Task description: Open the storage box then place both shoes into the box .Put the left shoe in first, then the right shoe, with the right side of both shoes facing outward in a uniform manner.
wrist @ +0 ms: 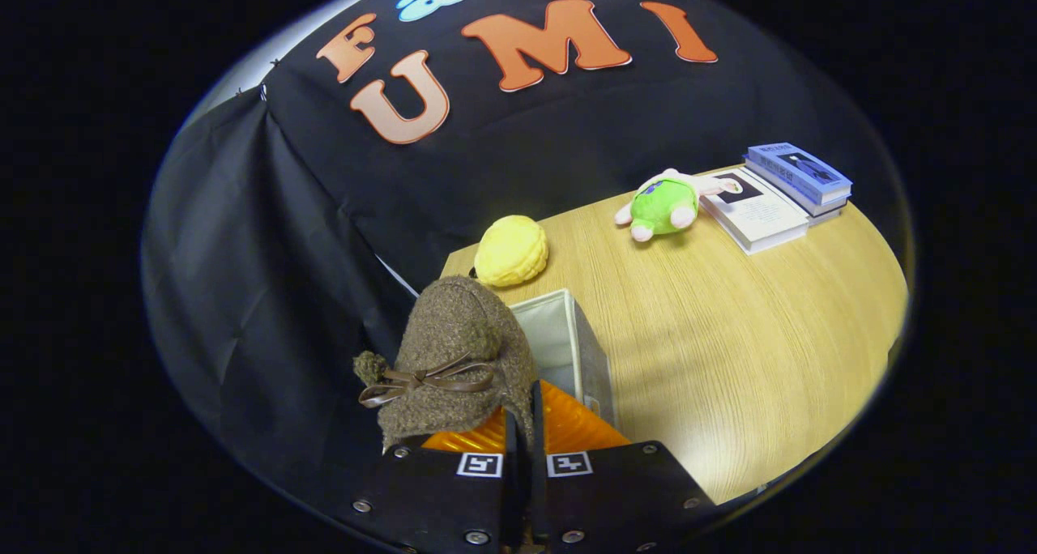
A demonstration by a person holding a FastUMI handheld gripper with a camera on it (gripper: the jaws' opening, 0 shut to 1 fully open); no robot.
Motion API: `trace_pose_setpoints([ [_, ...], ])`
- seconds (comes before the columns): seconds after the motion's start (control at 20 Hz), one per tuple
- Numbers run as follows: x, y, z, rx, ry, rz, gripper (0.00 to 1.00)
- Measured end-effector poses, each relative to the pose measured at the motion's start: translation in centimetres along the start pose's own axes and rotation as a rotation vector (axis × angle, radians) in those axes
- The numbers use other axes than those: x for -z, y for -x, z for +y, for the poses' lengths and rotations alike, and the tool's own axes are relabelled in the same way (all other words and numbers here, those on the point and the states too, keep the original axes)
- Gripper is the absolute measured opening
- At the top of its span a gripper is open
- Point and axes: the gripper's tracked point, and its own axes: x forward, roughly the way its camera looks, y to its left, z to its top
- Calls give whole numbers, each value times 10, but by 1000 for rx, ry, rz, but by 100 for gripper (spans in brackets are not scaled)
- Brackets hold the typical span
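Observation:
A brown woolly shoe (454,335) with a thin leather bow hangs in my gripper (520,415). Both fingers are pressed close together on its rim. The shoe is held up above the near left corner of the wooden table (729,335), tilted, with the bow side facing me. Just beyond and below it stands a grey fabric storage box (577,345), open at the top with a pale inside. The shoe covers the box's left part, so I cannot see what lies inside.
A yellow plush bun (511,250) sits beyond the box near the table's back edge. Farther right lie a green plush toy (666,206) and stacked books (778,193). The booth's black cloth wall hangs behind and to the left.

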Motion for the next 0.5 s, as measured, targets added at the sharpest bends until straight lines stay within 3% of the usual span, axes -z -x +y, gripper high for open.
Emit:
trace_pose_setpoints([
  [0.1,6,-7,-2,24,10,9,6],
  [0.3,15,-11,-11,74,21,38,16],
  [0.5,8,6,-15,32,29,38,39],
])
